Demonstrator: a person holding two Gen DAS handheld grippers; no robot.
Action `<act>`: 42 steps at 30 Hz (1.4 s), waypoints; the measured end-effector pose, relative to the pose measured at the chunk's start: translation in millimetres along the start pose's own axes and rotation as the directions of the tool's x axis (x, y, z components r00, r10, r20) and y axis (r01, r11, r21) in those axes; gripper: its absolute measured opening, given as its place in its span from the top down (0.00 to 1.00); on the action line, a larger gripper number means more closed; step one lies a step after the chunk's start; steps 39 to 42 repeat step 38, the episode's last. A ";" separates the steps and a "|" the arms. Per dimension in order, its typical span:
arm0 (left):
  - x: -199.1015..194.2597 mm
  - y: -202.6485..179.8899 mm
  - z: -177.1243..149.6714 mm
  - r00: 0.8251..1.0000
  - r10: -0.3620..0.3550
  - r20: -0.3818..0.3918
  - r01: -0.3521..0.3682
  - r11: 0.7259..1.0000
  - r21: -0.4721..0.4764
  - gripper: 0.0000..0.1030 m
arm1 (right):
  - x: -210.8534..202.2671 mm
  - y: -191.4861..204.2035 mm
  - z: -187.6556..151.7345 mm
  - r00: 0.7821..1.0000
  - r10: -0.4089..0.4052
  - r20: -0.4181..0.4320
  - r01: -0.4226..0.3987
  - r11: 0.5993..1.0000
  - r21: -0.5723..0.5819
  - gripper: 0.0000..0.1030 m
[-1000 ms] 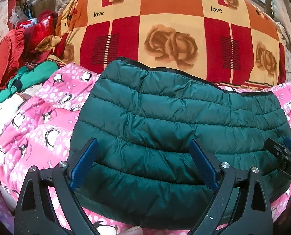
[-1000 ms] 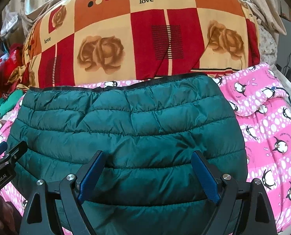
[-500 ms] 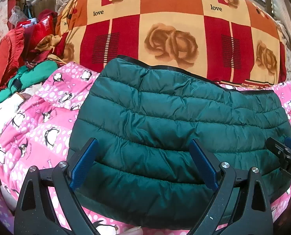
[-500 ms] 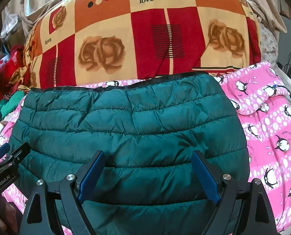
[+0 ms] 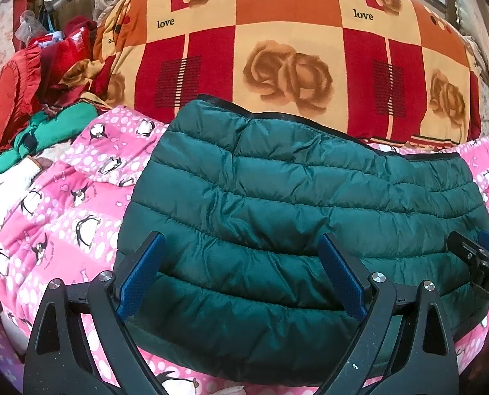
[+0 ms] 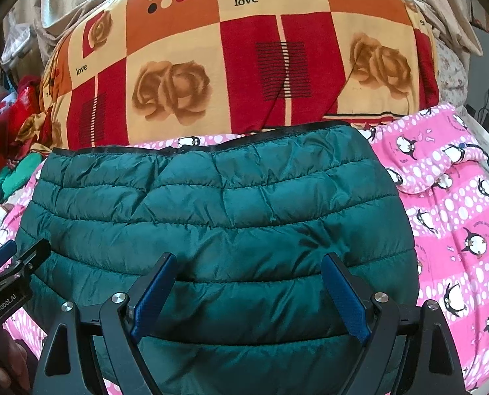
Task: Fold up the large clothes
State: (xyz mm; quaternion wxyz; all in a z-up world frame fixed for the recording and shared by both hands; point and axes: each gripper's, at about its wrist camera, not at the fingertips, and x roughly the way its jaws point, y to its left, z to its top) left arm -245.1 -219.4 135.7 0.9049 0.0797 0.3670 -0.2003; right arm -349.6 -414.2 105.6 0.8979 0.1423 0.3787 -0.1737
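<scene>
In the left wrist view, the left gripper sits at 6 o'clock with its blue-padded fingers spread wide apart, holding nothing, poised over the near edge of a dark green quilted puffer jacket. The jacket lies folded into a broad flat bundle on a pink penguin-print blanket, filling the centre of the view and reaching toward 3 o'clock; its black-trimmed edge runs along the far side. Behind it, from 11 to 2 o'clock, rises a bulky red, orange and cream quilt printed with roses and the word "love". A heap of red and green clothes is piled at 9 to 10 o'clock. The right gripper pokes in at 3 o'clock, over the jacket's right end. In the right wrist view, the right gripper is at 6 o'clock, its two fingers likewise set well apart and empty above the jacket, which spans the middle of the frame on the blanket. The quilt stands behind at 12 o'clock. The left gripper enters at 8 o'clock beside the jacket's left end, marked "GenRobot.AI".
</scene>
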 end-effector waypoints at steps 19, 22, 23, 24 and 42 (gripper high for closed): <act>3.6 -2.3 1.3 1.000 -0.012 -0.014 0.012 1.000 0.000 0.09 | 2.1 -0.4 1.1 1.000 0.005 -0.004 -0.005 1.000 -0.002 0.15; 4.4 -2.3 1.5 1.000 -0.011 -0.015 0.011 1.000 -0.002 0.09 | 2.4 -0.4 0.9 1.000 0.005 -0.006 -0.005 1.000 -0.003 0.15; 4.8 -2.3 1.6 1.000 -0.014 -0.018 0.013 1.000 -0.002 0.09 | 2.4 -0.6 0.8 1.000 0.006 -0.006 -0.006 1.000 -0.002 0.15; 4.7 -2.0 1.4 1.000 -0.015 -0.019 0.015 1.000 -0.003 0.09 | 3.5 -0.2 0.3 1.000 0.006 -0.008 -0.006 1.000 -0.002 0.15; 5.8 3.0 1.6 0.999 -0.037 0.018 0.037 0.999 0.002 0.09 | 7.2 -1.0 -0.2 1.000 0.011 -0.012 -0.011 1.000 0.003 0.15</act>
